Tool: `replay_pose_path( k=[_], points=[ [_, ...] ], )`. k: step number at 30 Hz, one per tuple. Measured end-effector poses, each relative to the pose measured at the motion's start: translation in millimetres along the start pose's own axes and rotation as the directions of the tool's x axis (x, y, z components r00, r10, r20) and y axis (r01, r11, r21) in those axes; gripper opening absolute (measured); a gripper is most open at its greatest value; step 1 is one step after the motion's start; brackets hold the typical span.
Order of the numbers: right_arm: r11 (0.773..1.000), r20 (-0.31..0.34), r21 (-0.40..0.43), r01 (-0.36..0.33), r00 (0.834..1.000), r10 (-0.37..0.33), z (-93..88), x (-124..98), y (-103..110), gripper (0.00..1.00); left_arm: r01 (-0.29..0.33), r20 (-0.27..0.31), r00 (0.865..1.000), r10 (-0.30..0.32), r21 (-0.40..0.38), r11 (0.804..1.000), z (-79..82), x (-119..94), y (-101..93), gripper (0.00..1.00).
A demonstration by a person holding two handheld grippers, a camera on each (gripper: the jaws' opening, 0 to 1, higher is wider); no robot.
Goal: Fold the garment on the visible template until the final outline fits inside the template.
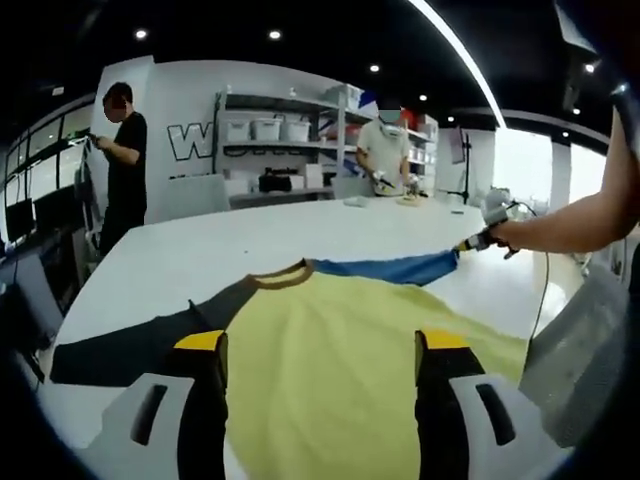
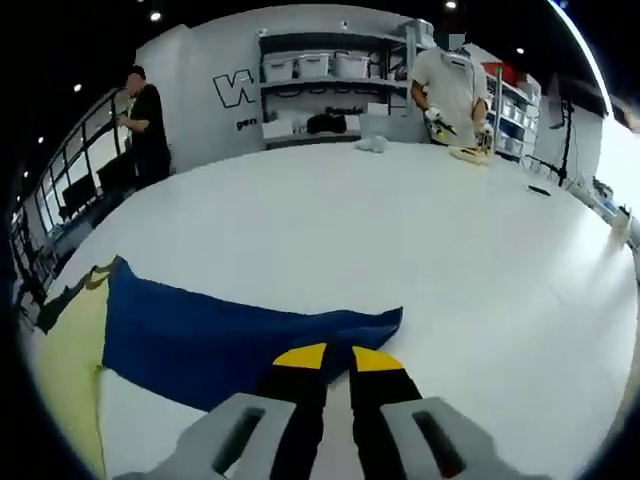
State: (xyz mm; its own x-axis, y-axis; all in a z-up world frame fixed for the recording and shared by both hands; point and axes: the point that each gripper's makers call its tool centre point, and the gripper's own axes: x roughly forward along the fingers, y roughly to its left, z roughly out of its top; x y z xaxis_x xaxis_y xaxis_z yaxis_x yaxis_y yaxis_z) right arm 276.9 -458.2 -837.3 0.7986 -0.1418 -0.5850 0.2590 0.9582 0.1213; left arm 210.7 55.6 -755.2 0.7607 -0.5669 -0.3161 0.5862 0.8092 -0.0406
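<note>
My right gripper (image 2: 338,352) is pinched closed on the blue sleeve (image 2: 230,335), stretched out ahead of it. My left gripper (image 1: 320,345) hangs wide open, holding nothing, over the yellow shirt (image 1: 340,350) on the white table (image 1: 300,245). Pulling harder could drag the whole shirt sideways, since nothing pins the body.

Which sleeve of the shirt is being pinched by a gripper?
The blue sleeve. The right gripper is shut on its cuff end. The dark grey sleeve lies flat on the white table on the other side, with nothing holding it.
</note>
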Motion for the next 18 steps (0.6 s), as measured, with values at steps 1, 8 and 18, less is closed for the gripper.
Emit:
replay_pose_path(
  k=[1, 8, 18],
  points=[
    [0.999, -0.005, 0.051, 0.004, 1.000, -0.004, 0.1, 1, 0, 0.08, 0.001, -0.002, 1.000, -0.001, -0.004, 1.000, -0.8, 0, 0.5, 0.71],
    [1.000, -0.033, 0.002, 0.014, 0.999, -0.014, -0.3, 11, 5, 0.10, 0.001, -0.003, 1.000, -0.001, -0.012, 1.000, -1.2, 0, 0.3, 0.71],
    [0.998, -0.084, -0.066, 0.014, 0.996, -0.019, -13.1, 19, 14, 0.09, -0.007, -0.001, 1.000, 0.007, -0.021, 1.000, -2.1, 0, 2.9, 0.71]
  ],
)
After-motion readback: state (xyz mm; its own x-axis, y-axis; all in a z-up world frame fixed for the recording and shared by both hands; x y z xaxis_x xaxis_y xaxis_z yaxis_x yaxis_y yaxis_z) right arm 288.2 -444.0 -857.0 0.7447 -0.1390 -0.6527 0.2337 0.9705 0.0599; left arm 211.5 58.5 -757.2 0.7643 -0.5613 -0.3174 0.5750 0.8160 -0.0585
